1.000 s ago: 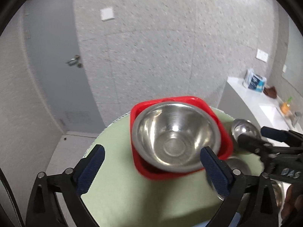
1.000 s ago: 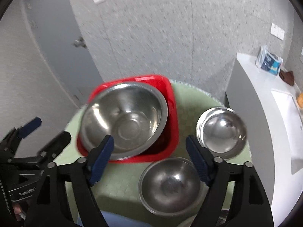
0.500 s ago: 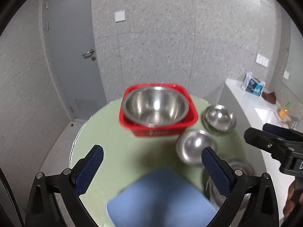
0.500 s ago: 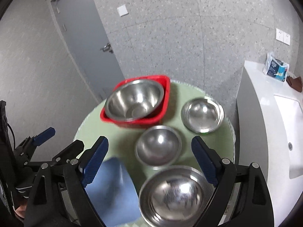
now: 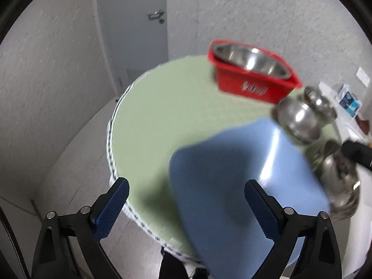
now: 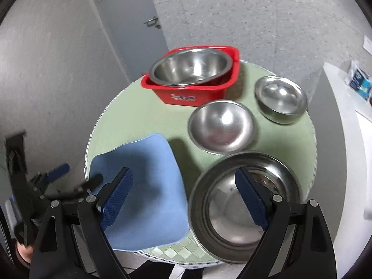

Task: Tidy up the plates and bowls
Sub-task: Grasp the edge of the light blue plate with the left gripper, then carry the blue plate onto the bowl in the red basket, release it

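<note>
Steel everywhere: right tool point(image 6: 183, 200) spread wide, empty, over near edge of bench point(image 6: 130, 114), between blue plate point(image 6: 144, 186) and big nested bowls point(image 6: 241, 207). Left tool point(image 5: 186, 207) also wide, empty, view blurred. Mid-bench bowl point(image 6: 222, 129), shallow bowl point(image 6: 280, 98) by right edge, largest bowl point(image 6: 190, 68) already in red tub point(image 6: 197, 95) at far edge. Risk: blue plate overhangs near edge, a careless nudge tips it off; steel rims look slippery.
</note>
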### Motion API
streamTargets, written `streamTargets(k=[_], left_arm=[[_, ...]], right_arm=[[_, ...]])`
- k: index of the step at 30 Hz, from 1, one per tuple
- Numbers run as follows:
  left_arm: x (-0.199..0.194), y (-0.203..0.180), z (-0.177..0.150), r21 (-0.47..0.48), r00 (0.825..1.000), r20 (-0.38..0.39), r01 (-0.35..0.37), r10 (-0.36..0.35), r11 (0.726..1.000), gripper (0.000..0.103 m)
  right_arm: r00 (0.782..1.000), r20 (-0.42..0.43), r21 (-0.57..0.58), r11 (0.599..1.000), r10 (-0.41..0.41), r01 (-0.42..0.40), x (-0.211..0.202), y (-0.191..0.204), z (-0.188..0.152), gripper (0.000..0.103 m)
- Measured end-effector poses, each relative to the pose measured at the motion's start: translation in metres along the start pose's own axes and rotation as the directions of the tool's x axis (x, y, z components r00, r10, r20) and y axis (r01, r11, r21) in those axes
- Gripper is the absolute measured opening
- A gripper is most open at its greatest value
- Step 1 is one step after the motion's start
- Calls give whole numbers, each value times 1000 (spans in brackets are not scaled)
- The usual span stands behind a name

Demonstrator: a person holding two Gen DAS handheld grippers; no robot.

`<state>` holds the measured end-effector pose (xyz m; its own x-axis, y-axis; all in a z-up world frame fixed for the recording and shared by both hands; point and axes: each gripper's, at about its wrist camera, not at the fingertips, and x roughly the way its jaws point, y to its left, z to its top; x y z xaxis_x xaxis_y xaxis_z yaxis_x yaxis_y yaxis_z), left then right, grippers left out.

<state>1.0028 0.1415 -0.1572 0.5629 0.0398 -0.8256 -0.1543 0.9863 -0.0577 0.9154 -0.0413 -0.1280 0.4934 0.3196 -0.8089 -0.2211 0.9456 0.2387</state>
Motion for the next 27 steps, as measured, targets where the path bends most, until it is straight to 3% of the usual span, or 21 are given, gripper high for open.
streamTargets(k=[4, 6, 9, 15, 19, 22, 25, 26, 27], left_arm=[[27, 9, -5, -66, 993, -87, 72, -78, 995, 68], [39, 10, -4, -83, 986, -120, 107, -117, 991, 45], [56, 14, 3, -110, 966, -133, 207, -221, 972, 25], [65, 37, -4, -169, 945, -109, 289, -309, 942, 22], [61, 46, -9, -159, 946, -97, 294, -311, 943, 22], [55, 50, -23, -153, 947, -89, 293, -308, 944, 22], [50, 50, -27, -154, 947, -88, 295, -310, 943, 20], [47, 48, -30, -153, 946, -85, 299, -314, 942, 17], [46, 46, -31, -149, 948, -82, 294, -308, 944, 17]], right_arm=[[1000, -21, -65, 998, -10, 9, 15, 12, 4, 91], [999, -35, -88, 996, -22, 18, 23, 15, 6, 91], [997, -73, -119, 993, -19, 11, 39, 19, 8, 91], [991, -126, -176, 984, -50, 27, 63, 26, 7, 90], [983, -173, -208, 978, -60, 23, 80, 29, 6, 80], [977, -204, -220, 975, -62, 16, 90, 33, 4, 62], [969, -243, -228, 974, -49, -8, 98, 36, -1, 39], [966, -254, -232, 973, -43, -17, 100, 37, -2, 27], [964, -265, -231, 972, -33, -30, 102, 37, -3, 24]])
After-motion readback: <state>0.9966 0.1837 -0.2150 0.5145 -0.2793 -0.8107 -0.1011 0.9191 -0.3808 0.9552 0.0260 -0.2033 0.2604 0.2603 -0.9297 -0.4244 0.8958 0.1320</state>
